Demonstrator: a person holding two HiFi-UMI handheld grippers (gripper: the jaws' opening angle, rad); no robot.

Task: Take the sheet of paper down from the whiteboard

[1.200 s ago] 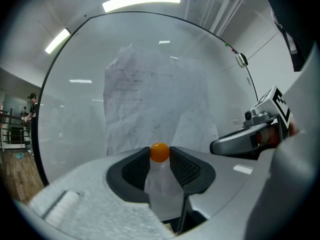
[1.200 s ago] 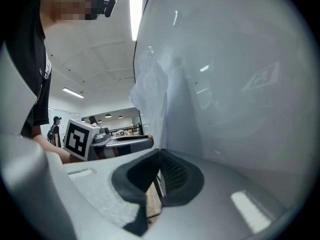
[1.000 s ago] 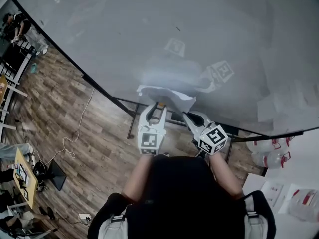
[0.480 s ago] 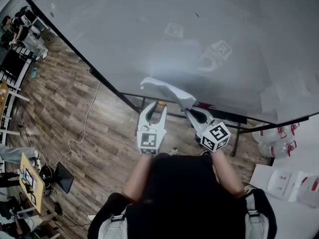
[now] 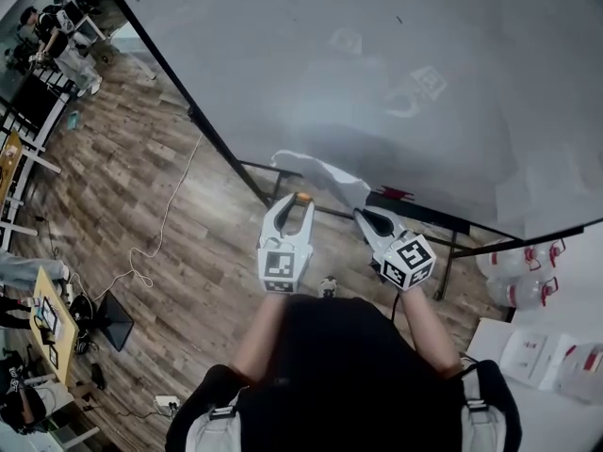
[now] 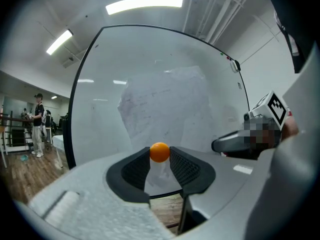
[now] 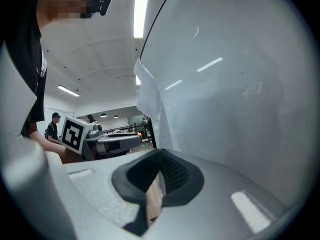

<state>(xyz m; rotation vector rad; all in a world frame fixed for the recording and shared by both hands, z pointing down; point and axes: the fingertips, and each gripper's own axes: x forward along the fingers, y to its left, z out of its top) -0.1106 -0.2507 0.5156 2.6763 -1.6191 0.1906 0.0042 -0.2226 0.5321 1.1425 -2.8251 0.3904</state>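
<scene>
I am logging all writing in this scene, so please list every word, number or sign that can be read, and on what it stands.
No text can be read.
Sheet of paper: faint marks, too blurred.
Marker cube on the right gripper: square pattern, no words.
Papers at lower right: red print, too small.

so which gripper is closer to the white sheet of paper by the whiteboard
Right. The right gripper is shut on an edge of the crumpled white sheet of paper; the left gripper is alongside, pinching a small orange ball, with the sheet ahead of its jaws.
</scene>
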